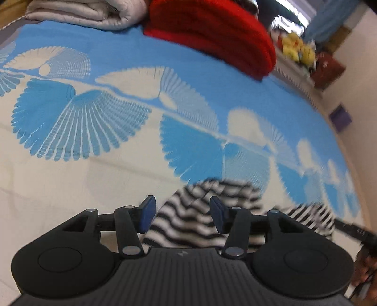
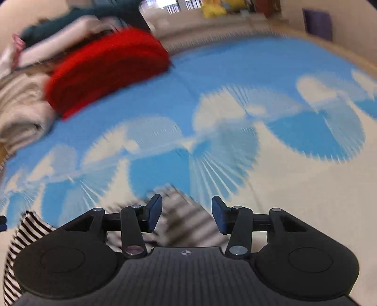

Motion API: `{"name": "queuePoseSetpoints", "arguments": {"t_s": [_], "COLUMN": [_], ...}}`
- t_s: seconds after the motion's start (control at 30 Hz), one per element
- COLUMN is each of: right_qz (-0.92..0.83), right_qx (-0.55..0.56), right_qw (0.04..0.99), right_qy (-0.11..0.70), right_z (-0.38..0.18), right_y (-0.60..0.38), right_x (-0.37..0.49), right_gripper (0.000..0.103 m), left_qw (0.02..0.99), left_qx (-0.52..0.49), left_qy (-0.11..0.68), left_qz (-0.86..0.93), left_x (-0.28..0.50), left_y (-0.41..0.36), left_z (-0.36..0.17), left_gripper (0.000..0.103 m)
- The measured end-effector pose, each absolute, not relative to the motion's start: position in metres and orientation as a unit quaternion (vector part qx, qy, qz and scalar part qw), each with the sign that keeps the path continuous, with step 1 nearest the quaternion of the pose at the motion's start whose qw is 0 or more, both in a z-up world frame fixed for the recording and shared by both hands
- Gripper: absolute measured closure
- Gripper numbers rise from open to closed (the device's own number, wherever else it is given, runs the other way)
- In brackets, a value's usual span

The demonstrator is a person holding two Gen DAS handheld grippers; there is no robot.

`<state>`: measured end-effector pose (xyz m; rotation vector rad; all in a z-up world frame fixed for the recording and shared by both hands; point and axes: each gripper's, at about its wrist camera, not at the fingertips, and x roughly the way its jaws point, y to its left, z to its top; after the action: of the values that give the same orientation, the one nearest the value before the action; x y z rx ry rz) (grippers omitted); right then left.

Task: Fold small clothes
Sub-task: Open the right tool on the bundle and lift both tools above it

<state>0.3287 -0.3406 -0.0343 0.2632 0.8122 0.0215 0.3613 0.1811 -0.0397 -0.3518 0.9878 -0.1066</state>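
Both grippers, left gripper [image 1: 182,214] and right gripper [image 2: 186,214], gape wide over my striped garment [image 1: 188,226], poised either side so I can pinch its edges.

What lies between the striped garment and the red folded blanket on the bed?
Only bare bedsheet, blue with white fan patterns, lies between the striped garment and the red blanket. Both wrist views show it.

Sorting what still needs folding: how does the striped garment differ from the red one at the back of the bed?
The striped garment is black-and-white and lies loose and rumpled near both grippers; the red garment is plain red and sits folded into a thick stack, farther away beside a beige blanket. Both rest on the blue-and-white bedspread.
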Motion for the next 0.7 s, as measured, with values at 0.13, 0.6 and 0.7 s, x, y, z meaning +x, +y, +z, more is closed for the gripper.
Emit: {"name": "queuePoseSetpoints", "arguments": {"t_s": [0.13,0.6,0.7], "right_qz": [0.018,-0.039,-0.007], "right_qx": [0.102,0.118,0.154], "right_qw": [0.902,0.948,0.919], "right_qy": [0.418,0.293,0.363], "right_z": [-0.051,-0.013,-0.031], "right_y": [-0.340,-0.329,-0.334], "right_x": [0.331,0.349,0.363], "right_gripper": [0.054,0.103,0.101], "left_qw": [0.866,0.895,0.870], "left_qx": [-0.122,-0.089,-0.094], "left_qy": [0.482,0.437,0.483], "left_qz": [-0.049,0.025,0.028], "left_x": [0.363,0.370,0.374], "left_y": [0.167,0.180,0.183], "left_z": [-0.055,-0.048,-0.063], "left_gripper": [0.049,0.102,0.096]}}
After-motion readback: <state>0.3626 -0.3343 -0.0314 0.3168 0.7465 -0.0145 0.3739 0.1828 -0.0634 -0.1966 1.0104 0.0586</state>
